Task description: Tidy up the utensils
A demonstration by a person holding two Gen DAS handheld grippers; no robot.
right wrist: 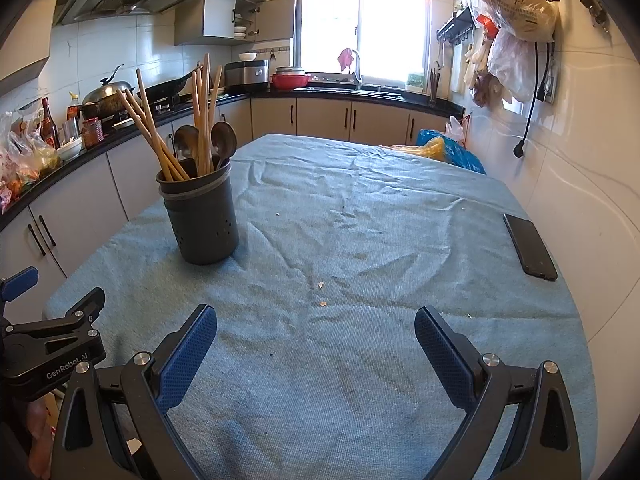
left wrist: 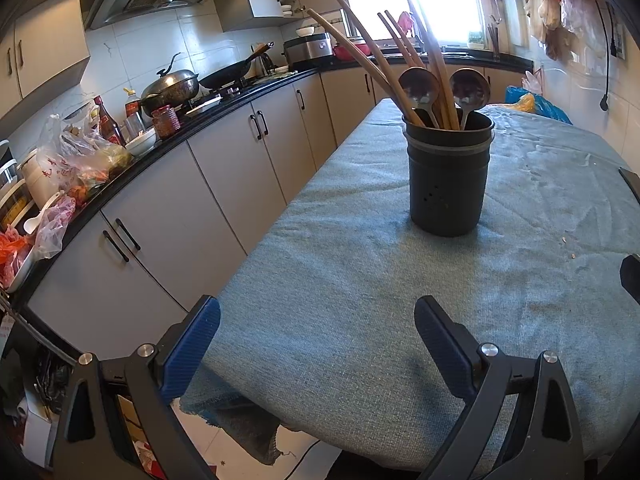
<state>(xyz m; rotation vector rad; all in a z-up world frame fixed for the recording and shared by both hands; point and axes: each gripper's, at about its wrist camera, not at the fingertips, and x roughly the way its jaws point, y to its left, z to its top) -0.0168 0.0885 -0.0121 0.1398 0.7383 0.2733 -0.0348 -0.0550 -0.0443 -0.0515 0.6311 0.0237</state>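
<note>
A dark grey utensil holder [left wrist: 448,176] [right wrist: 202,216] stands upright on the blue-grey tablecloth [left wrist: 360,280] [right wrist: 360,240]. Inside it lean several wooden chopsticks [left wrist: 360,56] [right wrist: 204,112] and two spoons [left wrist: 418,88] [right wrist: 224,140] with their bowls up. My left gripper [left wrist: 318,332] hovers open over the table's near left edge, well short of the holder, with nothing between its blue pads. My right gripper [right wrist: 316,340] is open too, over the near middle of the table, to the right of the holder. The left gripper's body [right wrist: 52,344] shows at the right wrist view's left edge.
A black phone [right wrist: 530,246] lies on the cloth at the right. Blue and yellow bags [right wrist: 448,152] sit at the table's far corner. Left of the table runs a cluttered counter [left wrist: 120,152] with pots, bottles and bags. Small crumbs [right wrist: 321,286] dot the cloth.
</note>
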